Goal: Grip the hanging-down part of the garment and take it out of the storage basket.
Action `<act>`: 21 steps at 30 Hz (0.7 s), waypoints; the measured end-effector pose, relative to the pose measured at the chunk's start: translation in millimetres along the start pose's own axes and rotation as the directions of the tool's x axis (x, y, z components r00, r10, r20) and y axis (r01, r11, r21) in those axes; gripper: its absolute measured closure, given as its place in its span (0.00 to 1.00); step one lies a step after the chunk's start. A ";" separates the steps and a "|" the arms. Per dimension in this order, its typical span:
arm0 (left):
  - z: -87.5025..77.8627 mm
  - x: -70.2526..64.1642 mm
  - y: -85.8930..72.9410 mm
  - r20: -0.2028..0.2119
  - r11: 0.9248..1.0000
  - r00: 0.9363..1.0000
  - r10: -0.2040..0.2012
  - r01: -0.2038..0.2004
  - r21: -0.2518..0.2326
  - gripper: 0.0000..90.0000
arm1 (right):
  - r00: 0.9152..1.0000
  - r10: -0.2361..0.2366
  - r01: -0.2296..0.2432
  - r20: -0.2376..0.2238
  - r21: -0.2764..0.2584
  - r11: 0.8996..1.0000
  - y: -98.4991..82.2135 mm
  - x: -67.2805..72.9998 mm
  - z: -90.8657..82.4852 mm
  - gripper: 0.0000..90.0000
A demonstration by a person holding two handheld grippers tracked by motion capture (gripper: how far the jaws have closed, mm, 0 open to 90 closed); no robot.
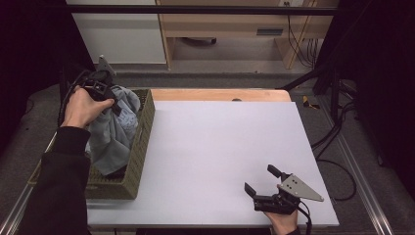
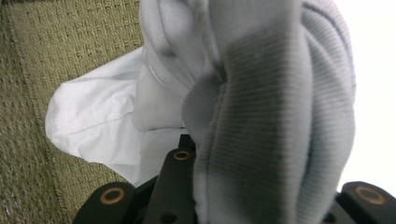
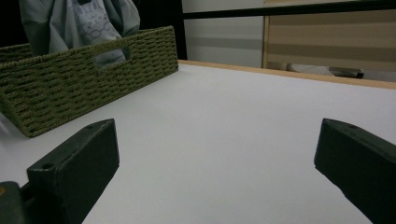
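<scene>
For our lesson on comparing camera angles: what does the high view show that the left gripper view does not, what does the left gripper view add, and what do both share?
High view alone: the white table, the right gripper resting open near its front edge, and the hand lifting the left gripper.

Left gripper view alone: close up, ribbed grey cloth pinched between its black fingers, and a white garment lying underneath.

Both: the grey garment and the olive woven basket.

Basket floor beneath grey garment
</scene>
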State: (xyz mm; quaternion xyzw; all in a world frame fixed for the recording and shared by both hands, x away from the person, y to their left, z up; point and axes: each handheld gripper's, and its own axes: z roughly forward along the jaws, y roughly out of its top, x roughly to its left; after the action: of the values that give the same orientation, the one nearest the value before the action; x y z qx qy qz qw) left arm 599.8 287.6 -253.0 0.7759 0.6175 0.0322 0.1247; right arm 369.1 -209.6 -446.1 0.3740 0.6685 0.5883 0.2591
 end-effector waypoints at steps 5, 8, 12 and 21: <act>-2.0 0.3 -0.4 -0.003 1.000 1.000 -0.001 0.001 -0.006 0.89 | 1.000 0.008 -0.008 -0.001 0.004 1.000 0.2 0.1 -0.1 0.00; -5.0 0.6 -0.7 -0.003 1.000 1.000 -0.001 0.001 -0.010 0.89 | 1.000 0.013 -0.013 0.001 0.001 1.000 0.0 -0.3 0.5 0.00; -9.6 -0.7 -2.0 -0.004 1.000 1.000 0.006 -0.006 -0.020 0.90 | 1.000 0.005 -0.005 -0.002 0.002 1.000 -0.4 -1.0 0.4 0.00; -28.1 -4.4 -7.5 -0.010 0.999 1.000 0.009 -0.010 -0.052 0.90 | 1.000 0.015 -0.015 -0.001 0.006 1.000 1.4 1.0 0.3 0.00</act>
State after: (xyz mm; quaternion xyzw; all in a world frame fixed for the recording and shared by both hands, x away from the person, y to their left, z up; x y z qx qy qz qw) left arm 585.9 289.2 -227.1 0.7751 0.6134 0.0526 0.1419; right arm 369.1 -208.5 -444.7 0.3793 0.6677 0.5884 0.2532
